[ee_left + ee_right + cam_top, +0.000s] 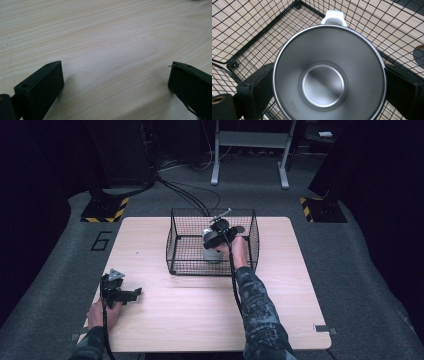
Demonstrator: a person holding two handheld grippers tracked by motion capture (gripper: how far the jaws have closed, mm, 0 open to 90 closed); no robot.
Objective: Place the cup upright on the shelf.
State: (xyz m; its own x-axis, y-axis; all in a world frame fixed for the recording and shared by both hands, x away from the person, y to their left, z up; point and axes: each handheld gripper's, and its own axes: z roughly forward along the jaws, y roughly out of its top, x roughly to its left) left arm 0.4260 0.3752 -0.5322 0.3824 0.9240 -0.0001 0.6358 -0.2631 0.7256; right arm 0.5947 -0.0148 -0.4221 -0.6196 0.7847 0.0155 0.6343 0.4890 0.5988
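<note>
Steel mug (329, 75) with a white handle (333, 18), upright inside the black wire basket (180, 240), seen from above with its mouth open to the right gripper view. Right tool (218, 240) clamps the mug, one jaw on each side of its wall. Basket stands on the far middle of the wooden table (200, 300). Left tool (120, 292), well apart from the basket at the table's near left corner, rests with jaws spread wide and nothing between them.
</note>
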